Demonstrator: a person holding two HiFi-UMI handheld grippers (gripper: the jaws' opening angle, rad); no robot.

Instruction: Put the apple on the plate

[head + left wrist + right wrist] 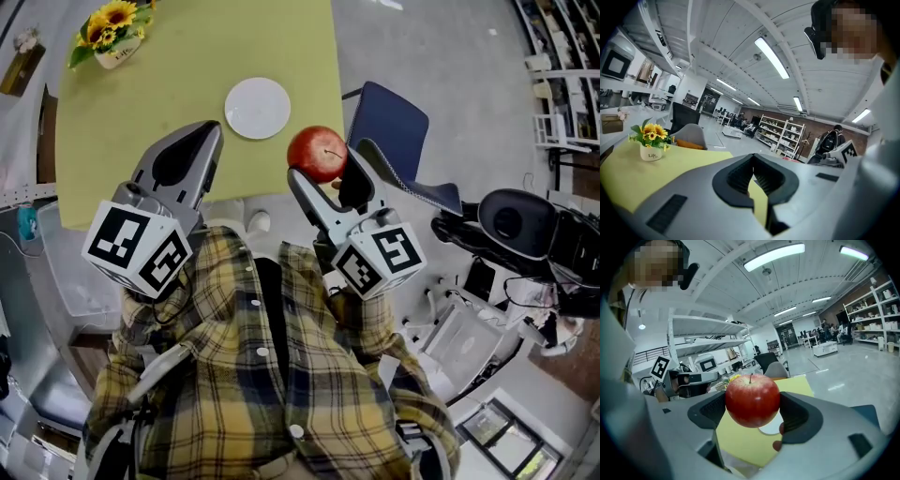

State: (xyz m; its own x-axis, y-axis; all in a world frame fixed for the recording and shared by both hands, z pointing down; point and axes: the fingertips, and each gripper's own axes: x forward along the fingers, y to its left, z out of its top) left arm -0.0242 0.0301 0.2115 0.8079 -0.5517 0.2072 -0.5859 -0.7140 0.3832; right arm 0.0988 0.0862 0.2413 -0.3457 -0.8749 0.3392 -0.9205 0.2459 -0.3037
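Note:
A red apple [318, 153] is held up in the air by my right gripper [320, 167], which is shut on it just off the table's near right corner. In the right gripper view the apple [752, 400] fills the gap between the jaws, stem up. A white plate [258, 108] lies empty on the yellow-green table [169, 84], up and left of the apple; a sliver of the plate [772, 429] shows under the apple. My left gripper [192, 150] hovers over the table's near edge, jaws together and holding nothing [753, 180].
A vase of sunflowers [111, 36] stands at the table's far left corner. A dark blue chair [394, 141] is right of the table, close to the apple. A black chair and equipment [516, 225] crowd the right side. My plaid shirt fills the lower view.

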